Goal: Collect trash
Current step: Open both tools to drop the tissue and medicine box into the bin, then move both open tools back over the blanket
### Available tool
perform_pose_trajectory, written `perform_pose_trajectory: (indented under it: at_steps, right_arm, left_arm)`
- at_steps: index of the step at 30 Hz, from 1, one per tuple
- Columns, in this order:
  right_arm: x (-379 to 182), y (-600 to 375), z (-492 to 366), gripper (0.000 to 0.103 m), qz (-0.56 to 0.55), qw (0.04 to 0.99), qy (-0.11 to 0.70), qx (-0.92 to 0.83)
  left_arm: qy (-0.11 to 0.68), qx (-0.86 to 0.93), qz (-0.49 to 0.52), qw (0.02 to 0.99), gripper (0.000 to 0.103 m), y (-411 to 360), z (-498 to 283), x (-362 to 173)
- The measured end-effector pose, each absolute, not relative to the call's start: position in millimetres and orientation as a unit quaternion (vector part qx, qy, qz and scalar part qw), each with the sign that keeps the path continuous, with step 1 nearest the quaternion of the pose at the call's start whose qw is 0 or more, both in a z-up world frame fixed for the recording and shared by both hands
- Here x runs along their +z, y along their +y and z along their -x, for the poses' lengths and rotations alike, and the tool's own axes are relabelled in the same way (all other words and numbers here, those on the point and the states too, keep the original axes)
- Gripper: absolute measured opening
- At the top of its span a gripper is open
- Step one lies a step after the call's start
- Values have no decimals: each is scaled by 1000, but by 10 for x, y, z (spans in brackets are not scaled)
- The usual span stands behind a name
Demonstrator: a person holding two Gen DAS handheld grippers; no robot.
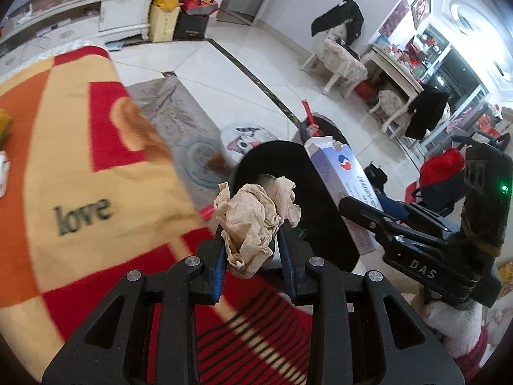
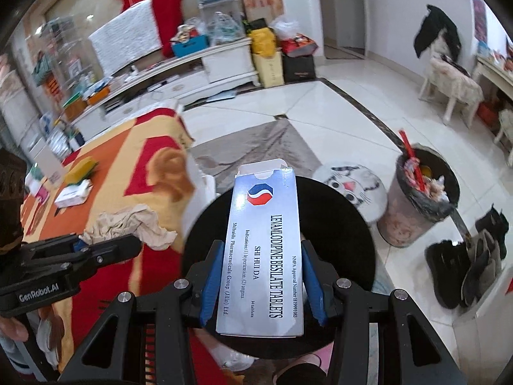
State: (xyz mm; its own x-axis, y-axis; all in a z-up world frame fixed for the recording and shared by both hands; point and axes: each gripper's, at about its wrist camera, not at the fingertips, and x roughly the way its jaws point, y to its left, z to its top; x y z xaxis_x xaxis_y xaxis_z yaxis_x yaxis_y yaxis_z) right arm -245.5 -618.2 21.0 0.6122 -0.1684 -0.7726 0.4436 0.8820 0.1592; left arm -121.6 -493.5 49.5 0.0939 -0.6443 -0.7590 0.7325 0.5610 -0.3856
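The left tool (image 1: 253,240) pinches a crumpled tissue (image 1: 256,218); the right tool (image 2: 259,276) clamps a medicine box (image 2: 263,243). The bin (image 2: 420,205) stands right of centre in the right wrist view. Best carry both directly above its rim before releasing.

You hold crumpled, matt beige paper (image 1: 253,221) and a smooth, slightly glossy cardboard box (image 2: 261,250). Below you, the floor tiles (image 2: 320,102) shine; the blanket (image 1: 64,160) is soft cloth.

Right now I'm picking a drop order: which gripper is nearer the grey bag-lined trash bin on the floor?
Right. The right gripper, holding the tablet box, is beside the bin; the left gripper with its crumpled tissue is on its far side.
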Motion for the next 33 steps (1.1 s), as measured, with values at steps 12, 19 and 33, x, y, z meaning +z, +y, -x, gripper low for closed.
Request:
perform_pose_trajectory:
  at_steps: [12, 19, 33]
  right_arm:
    - [147, -6431, 2514, 65, -203, 869, 400, -210]
    - [156, -6362, 2523, 65, -200, 871, 400, -204]
    - [144, -5854, 2235, 65, -177, 879, 416, -153]
  left_arm:
    - [497, -492, -25, 714, 60, -5134, 1288, 416]
    - [491, -467, -40, 734, 60, -4993, 1230, 439]
    - [459, -395, -54, 794, 60, -4355, 1021, 463]
